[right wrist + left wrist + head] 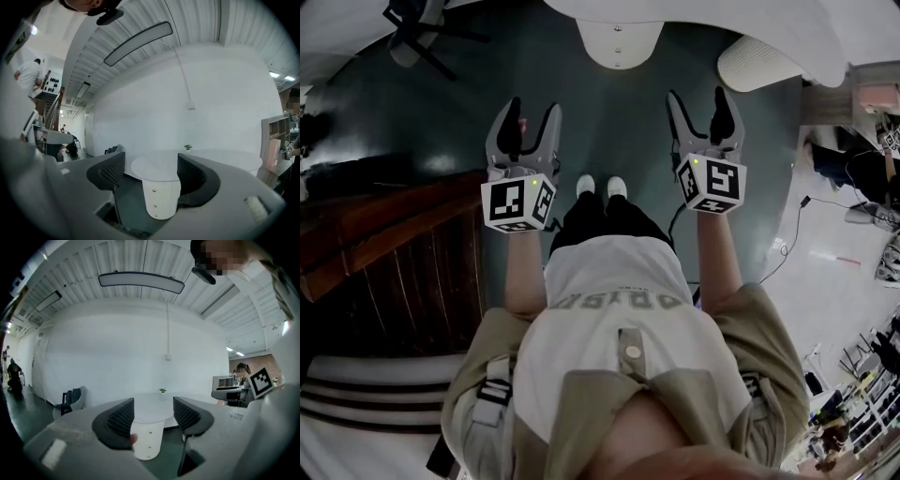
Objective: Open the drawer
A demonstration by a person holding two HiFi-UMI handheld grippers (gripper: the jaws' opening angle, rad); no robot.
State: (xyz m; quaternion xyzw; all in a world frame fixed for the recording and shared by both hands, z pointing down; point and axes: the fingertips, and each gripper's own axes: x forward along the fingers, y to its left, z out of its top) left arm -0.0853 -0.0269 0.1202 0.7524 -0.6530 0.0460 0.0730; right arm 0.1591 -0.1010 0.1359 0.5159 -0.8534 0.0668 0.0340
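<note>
The white drawer unit (617, 42) stands under the round white desk (722, 19) at 12 o'clock, well apart from the left gripper (532, 108) and the right gripper (697, 98), both held out with jaws wide apart and nothing between them. To open a drawer cleanly, I judge the person should step in, centre one gripper on a single small knob (154, 190), close squarely on it and pull straight back towards 6 o'clock. The only writing is the shirt lettering (617, 300), upside down and not surely readable; the cubes carry only square markers.
</note>
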